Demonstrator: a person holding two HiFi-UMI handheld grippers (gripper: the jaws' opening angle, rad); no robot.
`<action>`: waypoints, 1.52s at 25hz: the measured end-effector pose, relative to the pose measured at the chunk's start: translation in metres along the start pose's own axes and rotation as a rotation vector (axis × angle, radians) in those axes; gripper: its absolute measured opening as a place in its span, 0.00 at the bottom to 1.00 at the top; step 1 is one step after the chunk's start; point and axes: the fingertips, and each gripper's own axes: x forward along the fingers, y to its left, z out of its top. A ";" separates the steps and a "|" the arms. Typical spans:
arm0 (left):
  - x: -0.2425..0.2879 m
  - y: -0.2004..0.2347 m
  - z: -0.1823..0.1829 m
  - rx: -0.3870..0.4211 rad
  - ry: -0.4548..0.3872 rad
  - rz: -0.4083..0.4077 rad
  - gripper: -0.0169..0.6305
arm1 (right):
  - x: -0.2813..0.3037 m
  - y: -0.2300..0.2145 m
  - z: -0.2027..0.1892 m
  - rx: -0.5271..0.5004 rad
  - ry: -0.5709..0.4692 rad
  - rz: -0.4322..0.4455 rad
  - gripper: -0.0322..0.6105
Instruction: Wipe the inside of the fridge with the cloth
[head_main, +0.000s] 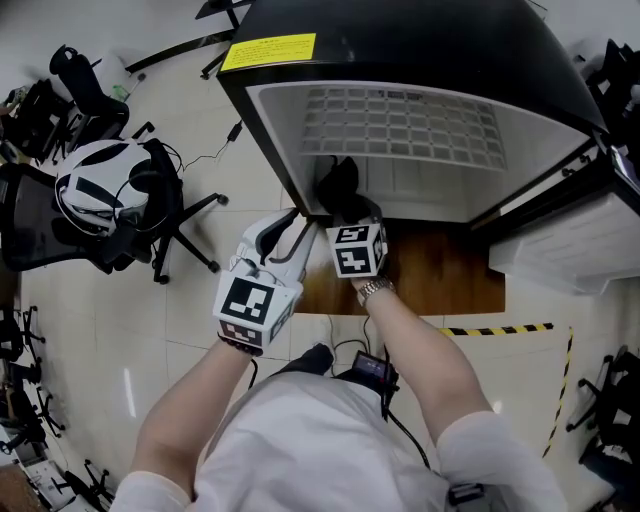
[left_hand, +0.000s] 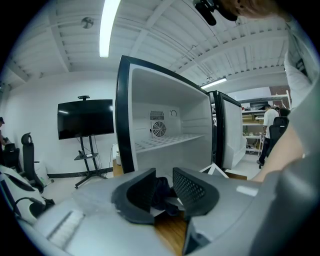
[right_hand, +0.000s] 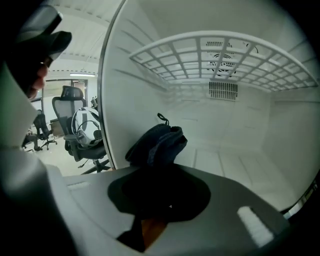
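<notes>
Two grippers meet us in the head view: the right gripper (head_main: 345, 208) sits at the lower front lip of the fridge (head_main: 450, 40), at its left corner, pinching a dark cloth (head_main: 338, 183) that bunches just inside the opening, below the fridge's wire shelf (head_main: 400, 125). The left gripper (head_main: 287, 230) hangs just outside the fridge, beside that same corner. From the left gripper view we see its jaws standing apart with nothing pinched (the dark cloth shows through the gap, further toward the fridge), and the fridge's white interior lies open beyond. From the right gripper view we find the jaws clamped on the cloth, whose bundle juts out near the fridge's left front edge, under the shelf.
</notes>
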 end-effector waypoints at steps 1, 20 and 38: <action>0.001 -0.001 0.000 0.001 -0.003 -0.003 0.20 | -0.001 -0.004 -0.001 -0.001 0.002 -0.008 0.17; 0.034 -0.053 0.016 0.010 -0.008 -0.114 0.20 | -0.055 -0.123 -0.039 0.042 0.035 -0.203 0.17; 0.059 -0.096 0.038 0.036 -0.035 -0.167 0.20 | -0.096 -0.211 -0.062 0.059 0.099 -0.335 0.17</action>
